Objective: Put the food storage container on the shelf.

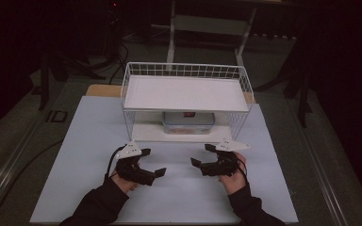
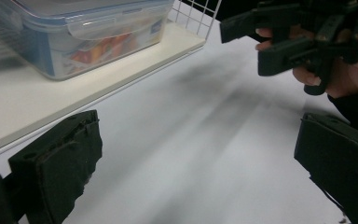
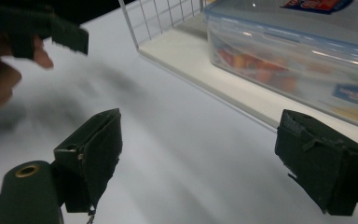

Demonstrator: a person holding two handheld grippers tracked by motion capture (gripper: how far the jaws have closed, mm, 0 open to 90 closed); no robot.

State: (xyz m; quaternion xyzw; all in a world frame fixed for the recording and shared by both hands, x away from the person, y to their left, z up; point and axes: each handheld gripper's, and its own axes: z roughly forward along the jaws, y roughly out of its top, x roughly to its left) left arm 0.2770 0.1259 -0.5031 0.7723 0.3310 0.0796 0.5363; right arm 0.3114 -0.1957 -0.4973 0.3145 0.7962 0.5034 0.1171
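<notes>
A clear plastic box with a blue lid stands on the lower board of a white wire rack; coloured items show through its wall. Both grippers hover over the white table in front of the rack, jaws turned toward each other. My left gripper is open with nothing between its jaws. My right gripper is also open and empty, a short way from the rack's front edge. The left gripper view shows the right gripper in a hand at upper right.
The rack's upper shelf is a flat white board with a low wire rim. The lower board's front edge lies just ahead of the grippers. The white tabletop extends on both sides. Dark floor and frames surround the table.
</notes>
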